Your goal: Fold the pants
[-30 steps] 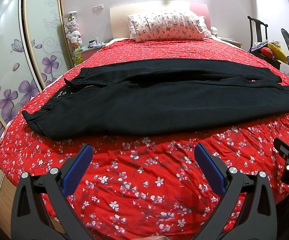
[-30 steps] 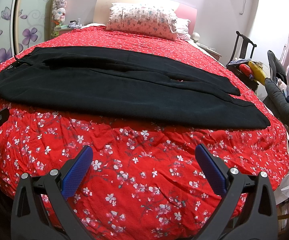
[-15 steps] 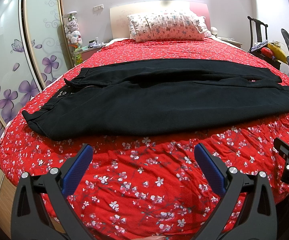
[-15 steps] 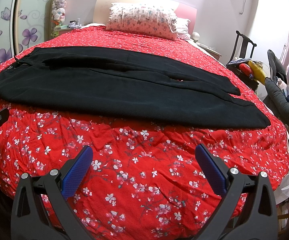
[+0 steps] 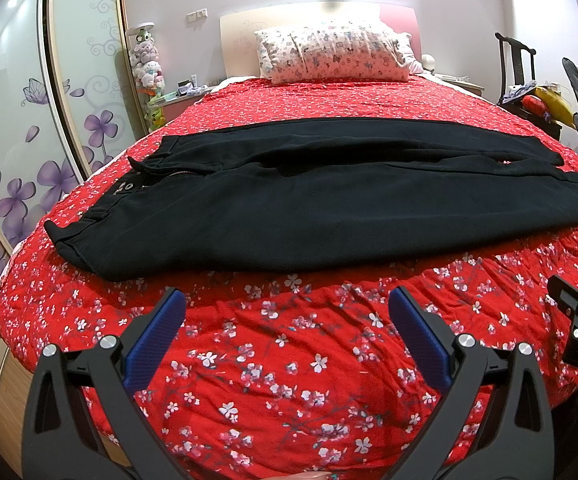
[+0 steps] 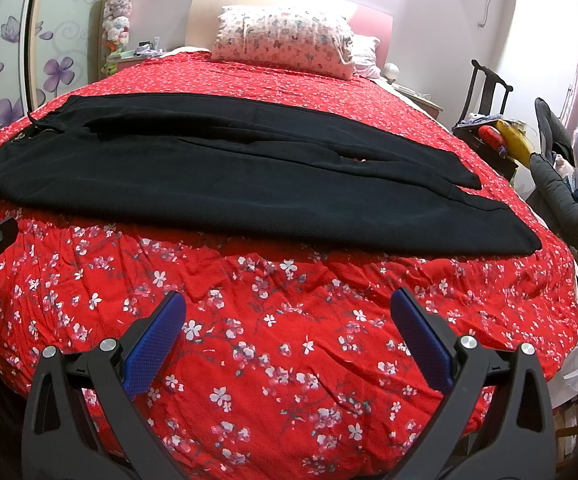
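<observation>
Red floral bedspread (image 5: 289, 360), black pants (image 5: 329, 208) flat beyond each spread, empty hand-held gripper (image 5: 287, 308) (image 6: 289, 312).

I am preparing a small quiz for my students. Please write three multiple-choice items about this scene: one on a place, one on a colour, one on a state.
1. Where do the pants lie?
A. on the floor
B. across the bed
C. on a chair

2. What colour are the pants?
A. black
B. white
C. yellow

3. How is the left gripper?
A. shut on the pants
B. shut on the pillow
C. open, holding nothing

Answers: 1 B, they spread over the red flowered cover; 2 A, the cloth is black; 3 C, its blue fingers stand wide apart short of the pants.
</observation>
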The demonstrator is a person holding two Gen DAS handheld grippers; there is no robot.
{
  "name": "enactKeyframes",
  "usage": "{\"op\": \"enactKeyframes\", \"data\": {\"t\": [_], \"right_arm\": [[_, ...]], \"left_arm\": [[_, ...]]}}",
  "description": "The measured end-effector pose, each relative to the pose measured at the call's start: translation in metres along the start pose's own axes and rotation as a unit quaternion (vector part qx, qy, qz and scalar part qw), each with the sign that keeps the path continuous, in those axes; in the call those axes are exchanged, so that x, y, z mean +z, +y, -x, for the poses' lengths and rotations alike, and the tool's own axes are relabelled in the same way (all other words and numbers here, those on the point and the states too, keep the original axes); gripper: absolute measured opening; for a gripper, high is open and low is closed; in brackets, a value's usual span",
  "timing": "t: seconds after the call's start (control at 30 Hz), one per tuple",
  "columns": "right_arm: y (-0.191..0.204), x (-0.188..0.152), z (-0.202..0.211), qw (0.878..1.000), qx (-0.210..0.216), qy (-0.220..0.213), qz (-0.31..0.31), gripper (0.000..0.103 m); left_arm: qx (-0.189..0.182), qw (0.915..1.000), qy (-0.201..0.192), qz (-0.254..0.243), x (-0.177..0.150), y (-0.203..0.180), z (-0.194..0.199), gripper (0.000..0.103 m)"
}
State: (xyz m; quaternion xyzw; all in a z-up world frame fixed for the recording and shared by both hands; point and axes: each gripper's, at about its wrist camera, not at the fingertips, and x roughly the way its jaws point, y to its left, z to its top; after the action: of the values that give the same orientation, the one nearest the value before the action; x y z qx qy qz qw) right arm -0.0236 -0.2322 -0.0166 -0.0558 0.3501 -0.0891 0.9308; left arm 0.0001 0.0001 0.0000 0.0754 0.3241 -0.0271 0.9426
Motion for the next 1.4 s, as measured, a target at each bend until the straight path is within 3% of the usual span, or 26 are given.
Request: {"op": "enactKeyframes", "data": {"t": [0.4,0.57,0.67,0.73,0.83,0.93,1.07,1.17,1.3,1.4], "right_arm": [[-0.015,0.004,0.009,1.000,0.011,-0.017,-0.018,0.102],[-0.057,0.013,0.009,0.992,0.080,-0.040,-0.091,0.102],[-0.089,0.018,-0.002,0.978,0.139,-0.036,-0.155,0.102],[-0.111,0.025,-0.014,0.969,0.156,-0.018,-0.192,0.102],[-0.139,0.045,-0.029,0.968,0.152,0.000,-0.200,0.102],[-0.174,0.073,-0.039,0.967,0.144,-0.013,-0.208,0.102],[-0.225,0.113,-0.062,0.969,0.133,-0.026,-0.205,0.102],[-0.275,0.144,-0.100,0.967,0.119,-0.007,-0.227,0.102],[-0.340,0.167,-0.156,0.946,0.100,0.018,-0.307,0.102],[-0.373,0.175,-0.190,0.929,0.094,0.024,-0.357,0.102]], "left_arm": [[0.001,1.0000,0.001,0.004,0.003,0.001,0.000,0.101],[0.010,0.9998,-0.015,-0.003,0.023,-0.001,0.006,0.101],[0.011,0.9993,-0.032,-0.012,0.039,-0.008,0.009,0.101],[0.012,0.9985,-0.050,-0.022,0.051,-0.016,0.009,0.101],[0.029,0.9959,-0.078,-0.036,0.069,-0.030,0.005,0.101],[0.034,0.9939,-0.103,-0.023,0.087,-0.040,-0.004,0.101],[0.011,0.9943,-0.104,0.020,0.109,-0.042,-0.020,0.101],[-0.013,0.9926,-0.106,0.059,0.116,-0.039,-0.033,0.101],[-0.044,0.9875,-0.114,0.099,0.111,-0.034,-0.053,0.101],[-0.051,0.9894,-0.093,0.099,0.104,-0.031,-0.067,0.101]]}}
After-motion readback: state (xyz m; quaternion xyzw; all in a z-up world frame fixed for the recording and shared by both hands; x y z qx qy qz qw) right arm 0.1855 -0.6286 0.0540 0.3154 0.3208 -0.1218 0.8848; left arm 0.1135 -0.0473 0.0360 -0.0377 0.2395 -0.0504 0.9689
